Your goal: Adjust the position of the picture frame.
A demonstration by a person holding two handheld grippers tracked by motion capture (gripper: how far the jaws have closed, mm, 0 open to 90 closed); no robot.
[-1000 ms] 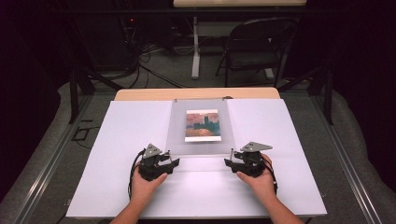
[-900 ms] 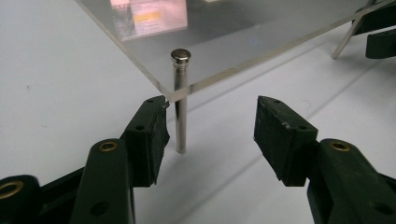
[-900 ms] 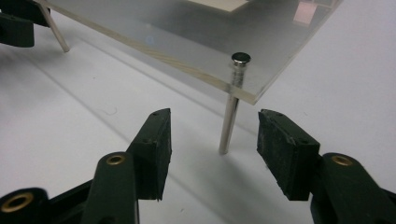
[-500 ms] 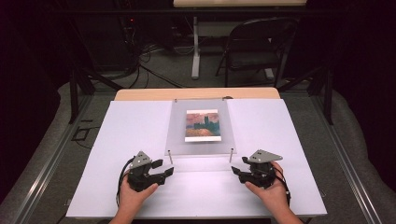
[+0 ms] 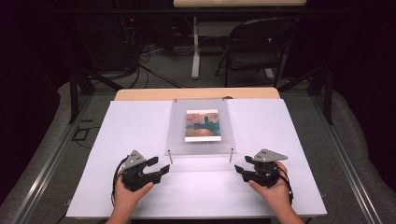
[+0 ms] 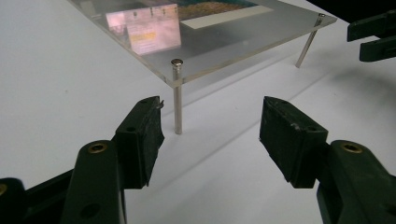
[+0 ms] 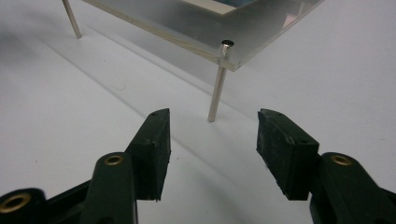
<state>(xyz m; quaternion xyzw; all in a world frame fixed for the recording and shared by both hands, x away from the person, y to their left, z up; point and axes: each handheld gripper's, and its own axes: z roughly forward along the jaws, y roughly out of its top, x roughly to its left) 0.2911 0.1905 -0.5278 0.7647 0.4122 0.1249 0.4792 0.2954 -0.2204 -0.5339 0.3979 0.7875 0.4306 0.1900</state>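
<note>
The clear acrylic picture frame on four slim metal legs (image 5: 201, 128) stands at the centre of the high view, on the white table top (image 5: 289, 140), with a small printed painting of an orange and blue sunset (image 5: 202, 125) lying flat under its top sheet. The left gripper (image 5: 161, 169) sits in the lower left of that view, held in the person's left hand (image 5: 128, 191), just short of the frame's near left corner. The right gripper (image 5: 239, 169) sits in the lower right, held in the right hand (image 5: 273, 192), just short of the near right corner.

In the left gripper view the two black jaws stand spread, having just been opening, with bare table between them; the frame's near left metal leg (image 6: 177, 98) rises just beyond the left pad, apart from it, and the other gripper's dark jaws show at the upper right edge. In the right gripper view the jaws also stand spread with nothing between them, and the near right metal leg (image 7: 217, 84) stands just ahead of the gap, untouched. A dark folding chair (image 5: 254, 46) stands on the floor beyond the table, in the upper right of the high view.
</note>
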